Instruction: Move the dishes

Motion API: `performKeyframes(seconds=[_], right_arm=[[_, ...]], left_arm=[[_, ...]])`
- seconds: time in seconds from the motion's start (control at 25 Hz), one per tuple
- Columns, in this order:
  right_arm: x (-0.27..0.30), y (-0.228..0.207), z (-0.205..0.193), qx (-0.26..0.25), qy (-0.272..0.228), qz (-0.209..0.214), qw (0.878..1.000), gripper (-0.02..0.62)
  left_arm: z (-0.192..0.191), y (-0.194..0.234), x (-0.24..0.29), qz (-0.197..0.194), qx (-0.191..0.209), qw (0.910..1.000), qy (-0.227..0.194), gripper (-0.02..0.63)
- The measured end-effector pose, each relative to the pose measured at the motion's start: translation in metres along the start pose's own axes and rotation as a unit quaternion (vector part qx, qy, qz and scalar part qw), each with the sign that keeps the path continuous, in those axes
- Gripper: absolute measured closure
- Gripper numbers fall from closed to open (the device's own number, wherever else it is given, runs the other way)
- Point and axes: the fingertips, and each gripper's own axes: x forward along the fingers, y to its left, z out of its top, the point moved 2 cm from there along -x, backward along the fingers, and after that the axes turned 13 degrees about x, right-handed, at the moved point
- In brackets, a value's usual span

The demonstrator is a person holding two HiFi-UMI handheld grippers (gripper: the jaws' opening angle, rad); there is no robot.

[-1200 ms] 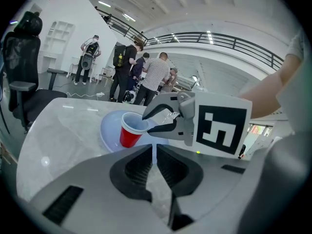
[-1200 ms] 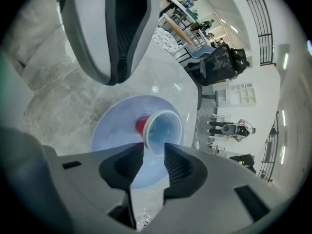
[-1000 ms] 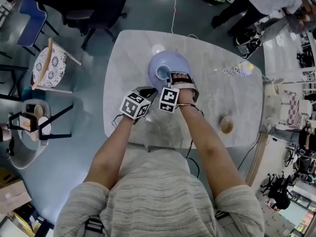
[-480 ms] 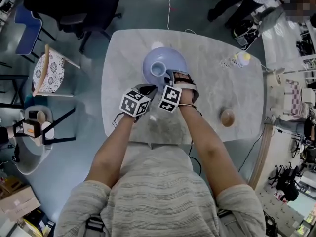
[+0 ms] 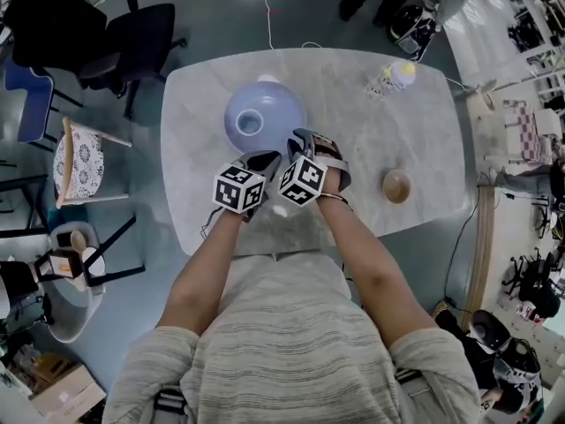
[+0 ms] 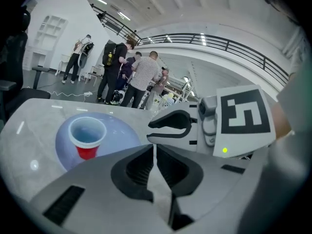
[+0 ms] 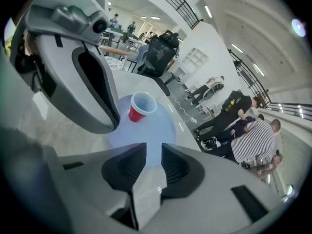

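The plate is wide and pale blue. It lies flat on the table, on the far side from the person, and a red cup stands upright on it, a little left of its middle. A small brown bowl sits well apart, to the right.

Both grippers hang near the near rim of the plate, side by side, and neither holds anything. The left gripper has its jaws together with nothing between them. The right gripper has its jaws a little apart; they have just been closing, but the gap is empty and only the plate shows beyond it.

The plate looks stiff and smooth, so I judge it will not bend but may slip between the pads, and it may break if it drops. The rim is the only place to take hold of it – best one gripper at each side, so the load is shared. The cup looks light and can fall over easily, so the plate must stay level – or the cup should be taken away first.
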Motion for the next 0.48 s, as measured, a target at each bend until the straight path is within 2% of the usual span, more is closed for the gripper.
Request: performKeyframes(seconds=[0.24, 0.48], right_arm=[[-0.025, -0.026, -0.057, 0.066, 0.013, -0.041, 0.997, 0.561], [-0.058, -0.059, -0.135, 0.115, 0.051, -0.077, 0.989, 0.571]], left_arm=[[0.009, -0.044, 0.046, -0.055, 0.032, 0.9979, 0.011, 0.583], [0.024, -0.101, 0.102, -0.12, 0.058, 0.9908, 0.028, 0.583]])
